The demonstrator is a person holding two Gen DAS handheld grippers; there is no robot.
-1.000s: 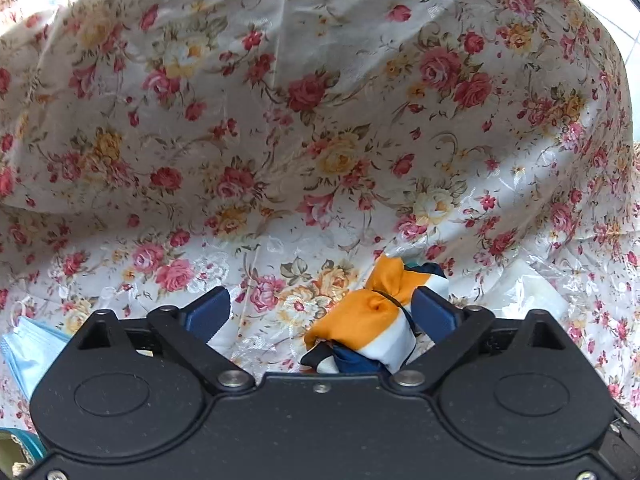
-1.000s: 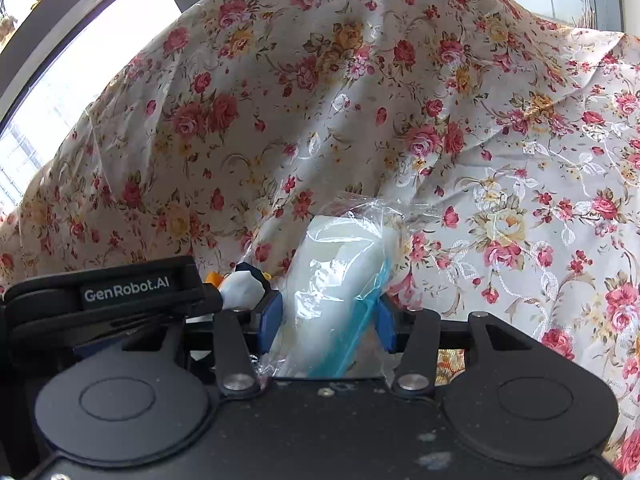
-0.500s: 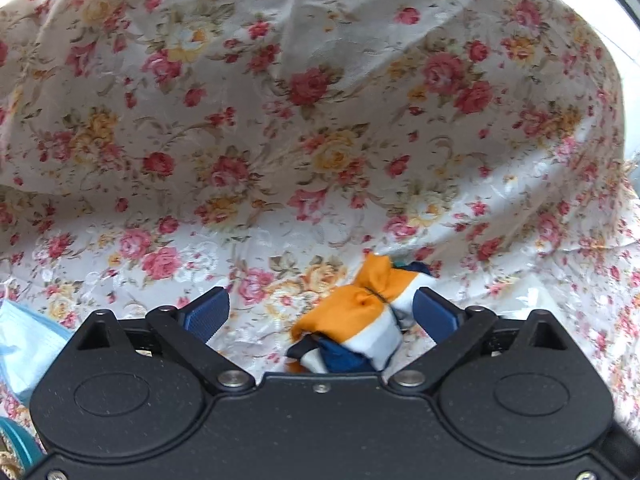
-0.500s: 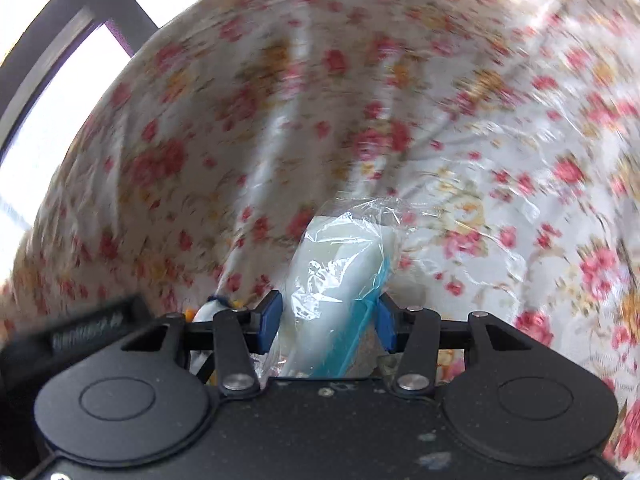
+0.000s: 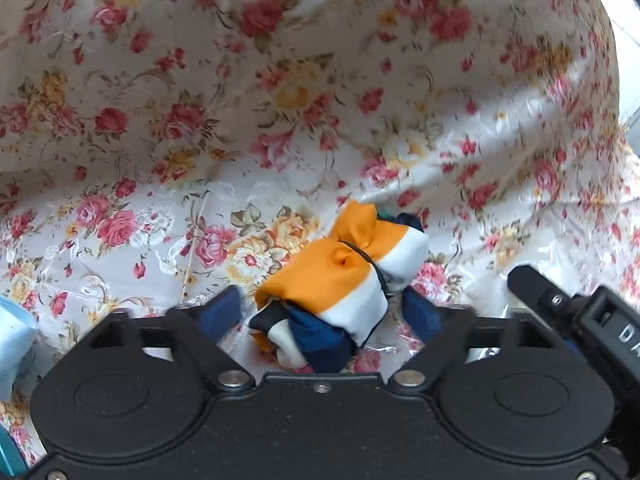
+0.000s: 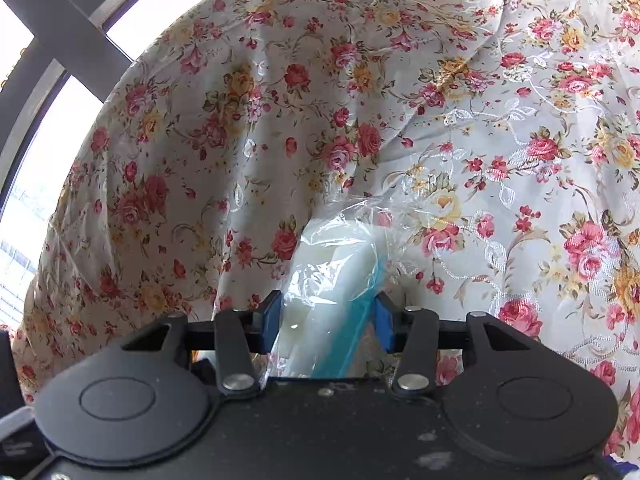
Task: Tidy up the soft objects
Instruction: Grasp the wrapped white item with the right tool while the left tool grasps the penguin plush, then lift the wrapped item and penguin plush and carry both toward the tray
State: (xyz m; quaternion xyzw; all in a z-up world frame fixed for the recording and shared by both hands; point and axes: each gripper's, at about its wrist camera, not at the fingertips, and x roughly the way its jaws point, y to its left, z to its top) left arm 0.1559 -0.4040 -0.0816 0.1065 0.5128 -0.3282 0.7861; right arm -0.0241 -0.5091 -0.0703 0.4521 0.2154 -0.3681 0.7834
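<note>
A tied cloth bundle (image 5: pixel 340 276) in orange, white and navy lies on the flowered cloth (image 5: pixel 280 100). My left gripper (image 5: pixel 322 312) straddles it from above. Its jaws are closing, with the blue pads (image 5: pixel 224 312) close on either side of the bundle and a thin gap still showing. My right gripper (image 6: pixel 326 316) is shut on a clear plastic bag (image 6: pixel 336 256) that holds white soft material and a light blue strip. The bag sticks out ahead of the fingers over the flowered cloth (image 6: pixel 480 140).
The flowered cloth rises in a draped mound behind both grippers. A light blue face mask (image 5: pixel 12 340) lies at the left edge. The other gripper's black body (image 5: pixel 580 312) shows at the right. Dark window bars (image 6: pixel 60 40) stand at the upper left.
The left jaws have narrowed from wide apart to close around the bundle, and that gripper has sunk toward it. The right gripper has rolled and shifted, still holding the bag.
</note>
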